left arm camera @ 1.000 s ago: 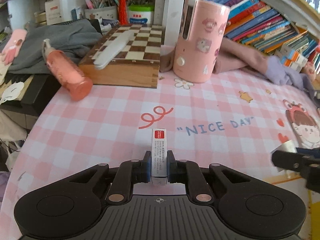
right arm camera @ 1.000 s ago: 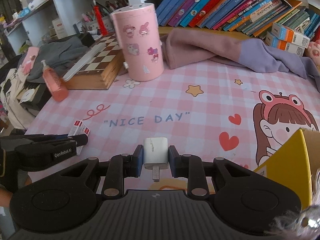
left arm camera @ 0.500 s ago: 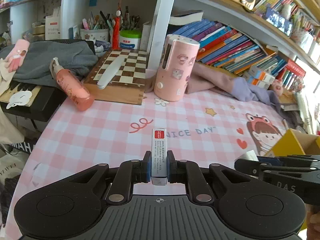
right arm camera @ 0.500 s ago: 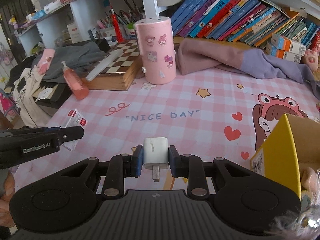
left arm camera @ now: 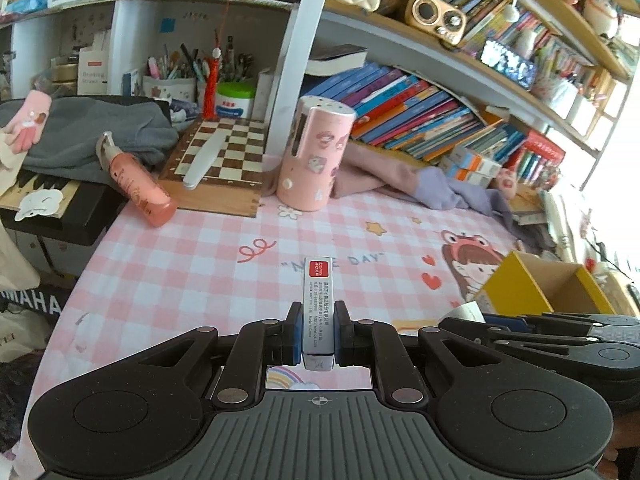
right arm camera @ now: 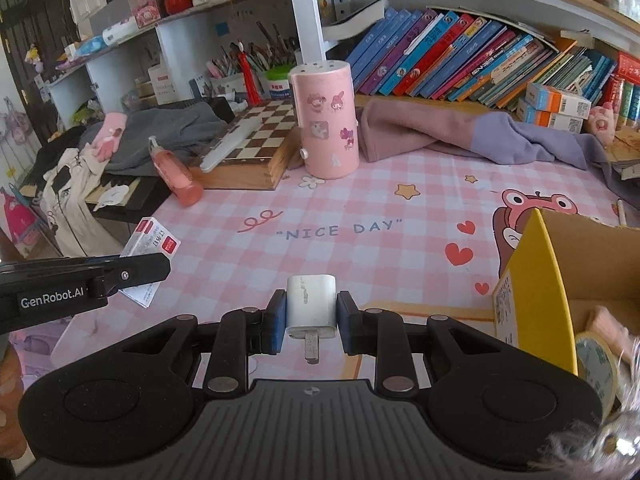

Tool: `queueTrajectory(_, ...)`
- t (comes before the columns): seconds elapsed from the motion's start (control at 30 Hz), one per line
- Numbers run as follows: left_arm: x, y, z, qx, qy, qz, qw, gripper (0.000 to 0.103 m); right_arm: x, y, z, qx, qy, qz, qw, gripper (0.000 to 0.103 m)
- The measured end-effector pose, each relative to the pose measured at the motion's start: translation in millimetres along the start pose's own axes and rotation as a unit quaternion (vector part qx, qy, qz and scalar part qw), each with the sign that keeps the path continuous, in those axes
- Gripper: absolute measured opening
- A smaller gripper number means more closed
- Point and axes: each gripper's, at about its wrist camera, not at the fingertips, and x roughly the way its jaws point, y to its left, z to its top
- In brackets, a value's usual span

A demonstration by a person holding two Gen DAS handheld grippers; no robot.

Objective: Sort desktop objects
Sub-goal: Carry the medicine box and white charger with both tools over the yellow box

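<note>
My left gripper (left arm camera: 317, 332) is shut on a small white box with a red label (left arm camera: 317, 304), held well above the pink checked desk mat (left arm camera: 192, 276). The box also shows in the right wrist view (right arm camera: 150, 258), gripped by the left gripper (right arm camera: 132, 274). My right gripper (right arm camera: 311, 320) is shut on a white charger plug (right arm camera: 311, 306), its metal prong pointing back at the camera. The right gripper shows at the right in the left wrist view (left arm camera: 464, 322). A yellow cardboard box (left arm camera: 540, 284) stands open at the right, close beside my right gripper (right arm camera: 536, 280).
A pink cylinder holder (right arm camera: 326, 120), a wooden chessboard box (right arm camera: 256, 148), a tilted pink pump bottle (right arm camera: 174, 174) and purple clothing (right arm camera: 460, 136) lie at the back. Books (right arm camera: 460, 56) line the shelf. A tape roll (right arm camera: 596, 364) lies in the yellow box.
Both grippers have risen and pulled back from the desk, still holding their objects. The yellow box has come into the left wrist view.
</note>
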Motion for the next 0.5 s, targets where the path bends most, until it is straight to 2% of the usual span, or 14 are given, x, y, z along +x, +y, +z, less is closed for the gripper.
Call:
queueTrajectory(0.17, -20.0, -3.6, -10.8, 0.002, 0.000, -0.018, 0.9998, 0.013, -20.4, 10.4, -12.3, 0.001, -0.009, -0.005, 1.000, 0.024)
queueTrajectory(0.5, -51.4, -7.9, -39.1, 0.020, 0.004, -0.032, 0.9993, 0.013, -49.8, 27.4, -42.8, 0.010, -0.014, -0.014, 1.000, 0.024)
